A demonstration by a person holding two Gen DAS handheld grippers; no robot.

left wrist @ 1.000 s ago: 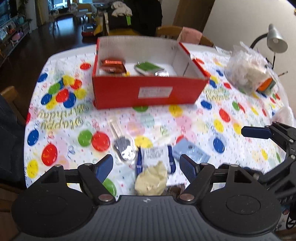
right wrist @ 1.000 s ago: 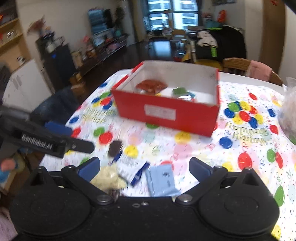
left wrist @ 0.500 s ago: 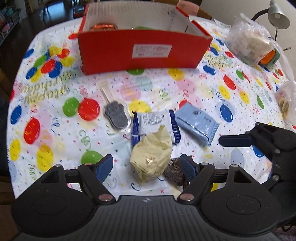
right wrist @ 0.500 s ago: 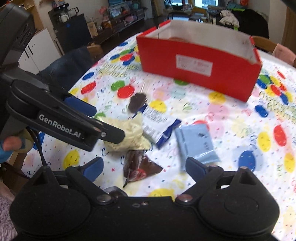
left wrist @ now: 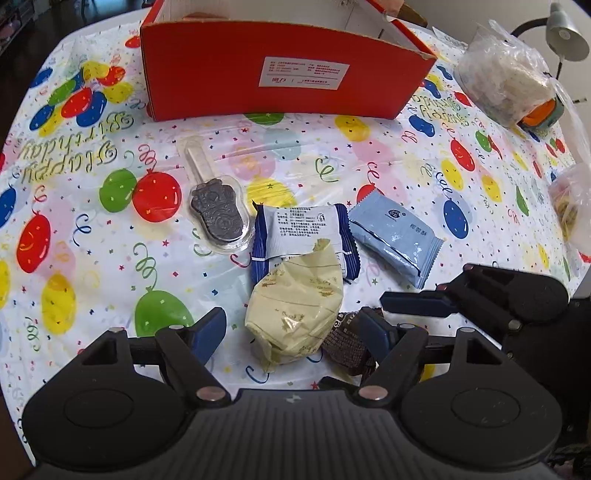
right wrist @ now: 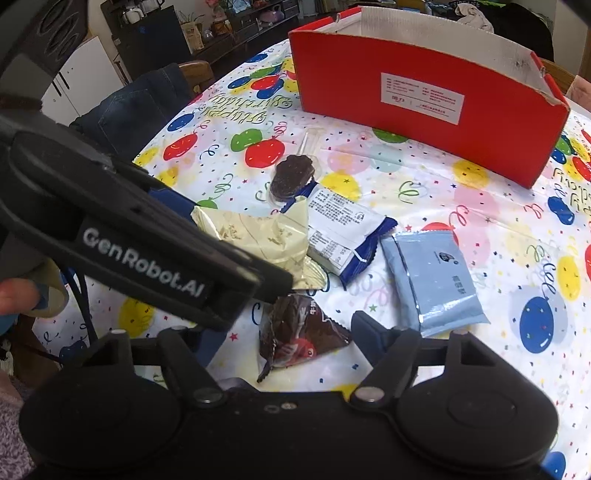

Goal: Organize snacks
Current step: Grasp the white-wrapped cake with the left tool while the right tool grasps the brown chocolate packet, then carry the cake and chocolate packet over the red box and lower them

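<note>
A red box (left wrist: 280,70) (right wrist: 436,96) stands at the back of the table. In front lie a cream wrapped snack (left wrist: 295,306) (right wrist: 258,232), a white-and-blue packet (left wrist: 303,232) (right wrist: 343,225), a light blue packet (left wrist: 395,240) (right wrist: 432,277), a dark chocolate lollipop (left wrist: 218,214) (right wrist: 293,177) and a brown wrapper (left wrist: 347,347) (right wrist: 295,336). My left gripper (left wrist: 295,336) is open, its jaws on either side of the cream snack. My right gripper (right wrist: 284,339) is open around the brown wrapper; it also shows in the left wrist view (left wrist: 480,299).
Clear plastic bags of food (left wrist: 506,81) sit at the right of the balloon-print tablecloth (left wrist: 92,221), with another bag (left wrist: 572,203) at the right edge. A desk lamp (left wrist: 565,29) stands behind. A chair with dark cloth (right wrist: 147,99) is at the table's left side.
Both grippers have come down and closer to the snack pile. The left now straddles the cream snack, the right the brown wrapper. The box's inside is out of sight.
</note>
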